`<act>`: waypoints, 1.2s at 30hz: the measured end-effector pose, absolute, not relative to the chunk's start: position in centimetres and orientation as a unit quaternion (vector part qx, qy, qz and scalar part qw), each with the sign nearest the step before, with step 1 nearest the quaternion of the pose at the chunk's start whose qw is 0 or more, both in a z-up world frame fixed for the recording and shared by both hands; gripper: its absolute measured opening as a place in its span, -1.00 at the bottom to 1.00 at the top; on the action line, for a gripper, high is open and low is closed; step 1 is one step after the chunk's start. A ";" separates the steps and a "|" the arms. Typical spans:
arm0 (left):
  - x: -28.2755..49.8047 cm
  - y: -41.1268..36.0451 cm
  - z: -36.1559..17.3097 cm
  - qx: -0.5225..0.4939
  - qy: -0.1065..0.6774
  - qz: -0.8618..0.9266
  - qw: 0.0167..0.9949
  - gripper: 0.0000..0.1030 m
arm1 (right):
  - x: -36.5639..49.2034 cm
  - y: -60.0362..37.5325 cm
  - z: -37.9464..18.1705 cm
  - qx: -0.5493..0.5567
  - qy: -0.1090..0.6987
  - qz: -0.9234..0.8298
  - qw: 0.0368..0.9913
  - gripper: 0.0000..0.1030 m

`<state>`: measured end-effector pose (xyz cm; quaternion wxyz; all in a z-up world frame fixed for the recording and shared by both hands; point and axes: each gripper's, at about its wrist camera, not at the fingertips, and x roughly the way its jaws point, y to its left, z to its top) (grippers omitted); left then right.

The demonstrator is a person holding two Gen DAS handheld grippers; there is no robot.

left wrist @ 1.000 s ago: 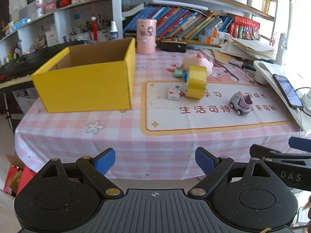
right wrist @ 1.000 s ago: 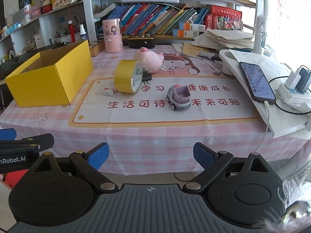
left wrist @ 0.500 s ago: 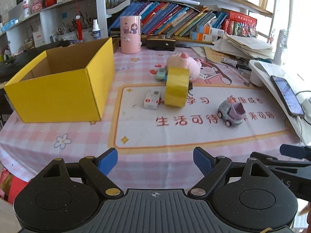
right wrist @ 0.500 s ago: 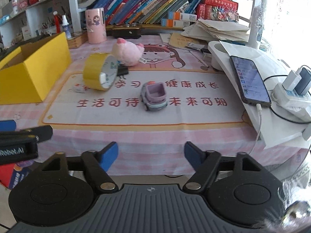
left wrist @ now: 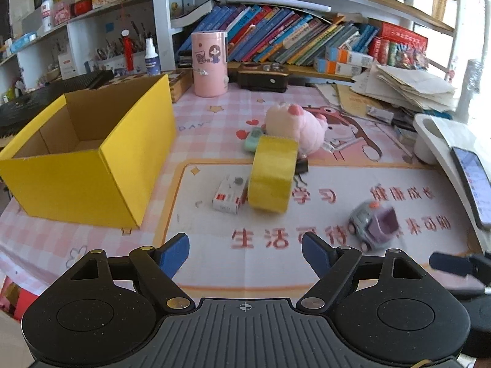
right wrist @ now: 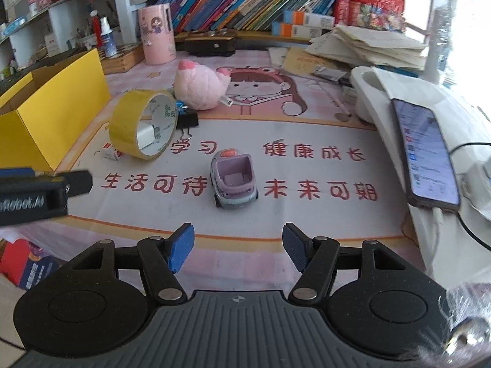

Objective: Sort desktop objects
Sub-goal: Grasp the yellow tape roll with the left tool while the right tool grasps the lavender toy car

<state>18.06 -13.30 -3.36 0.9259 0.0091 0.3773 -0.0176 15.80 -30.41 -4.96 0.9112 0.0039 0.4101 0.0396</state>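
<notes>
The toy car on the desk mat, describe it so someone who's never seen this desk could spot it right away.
Start at the big yellow box on the desk's left and move right across the mat with red lettering. Past the upright yellow tape roll stands the toy car, alone among the red characters. Unlike the pink plush pig behind it, it is grey and lilac with wheels.

bright right-side glare, fisheye-warped edges
</notes>
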 end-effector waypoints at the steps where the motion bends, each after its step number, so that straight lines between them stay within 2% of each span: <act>1: 18.5 -13.4 -3.3 0.009 0.377 -0.015 0.926 0.61 | 16.1 -30.4 -5.0 0.003 0.412 0.045 0.910 0.20; 16: 26.2 -16.7 -4.5 0.046 0.388 -0.037 0.920 0.61 | 21.7 -31.1 -6.7 -0.028 0.418 0.100 0.902 0.20; 23: 28.5 -17.8 -5.5 0.074 0.395 -0.051 0.914 0.57 | 23.6 -31.5 -7.5 -0.028 0.422 0.108 0.900 0.05; 26: 29.1 -18.2 -5.8 0.088 0.396 -0.056 0.912 0.45 | 24.2 -31.4 -7.7 -0.029 0.424 0.115 0.898 0.01; 29: 29.7 -18.2 -6.2 0.088 0.405 -0.051 0.909 0.23 | 24.5 -31.3 -7.9 -0.033 0.424 0.124 0.897 -0.03; 32: 30.2 -17.9 -6.4 0.085 0.413 -0.040 0.906 -0.19 | 24.8 -31.1 -8.1 -0.039 0.424 0.129 0.896 -0.06; 34: 30.2 -17.6 -6.2 0.079 0.416 -0.037 0.905 -0.21 | 24.9 -31.0 -8.2 -0.042 0.422 0.131 0.896 -0.08; 36: 29.9 -17.0 -5.7 0.057 0.414 -0.030 0.908 -0.21 | 24.9 -31.0 -8.2 -0.044 0.419 0.135 0.897 -0.20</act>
